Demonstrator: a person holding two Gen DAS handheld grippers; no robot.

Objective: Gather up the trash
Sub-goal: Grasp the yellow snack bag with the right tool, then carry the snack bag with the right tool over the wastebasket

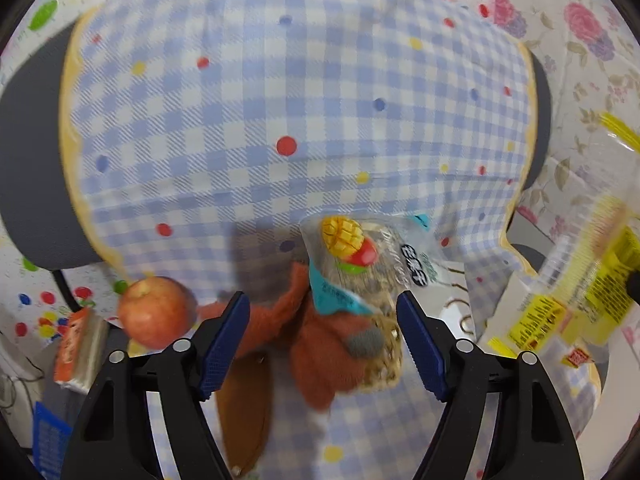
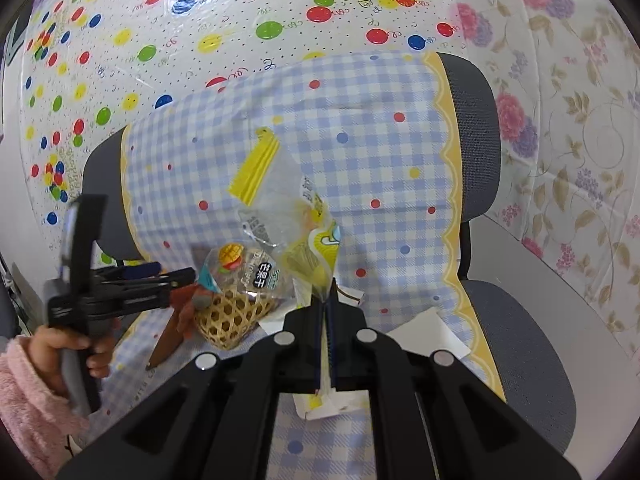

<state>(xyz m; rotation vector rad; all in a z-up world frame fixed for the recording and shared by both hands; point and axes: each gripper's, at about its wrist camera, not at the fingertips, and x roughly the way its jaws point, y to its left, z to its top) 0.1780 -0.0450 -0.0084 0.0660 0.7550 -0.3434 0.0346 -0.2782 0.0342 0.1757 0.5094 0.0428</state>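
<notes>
1. The right gripper [image 2: 329, 300] is clamped on a clear zip bag with a yellow seal [image 2: 280, 200], lifted above the checked cloth [image 2: 360, 128].
2. The left gripper [image 1: 324, 344] gapes wide, holding nothing, over the dried-mango packet [image 1: 360, 256] atop the woven basket [image 2: 228, 316].

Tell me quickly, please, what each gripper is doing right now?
Left gripper: open, holding nothing, wrapper ahead.
Right gripper: shut on the clear bag.
</notes>
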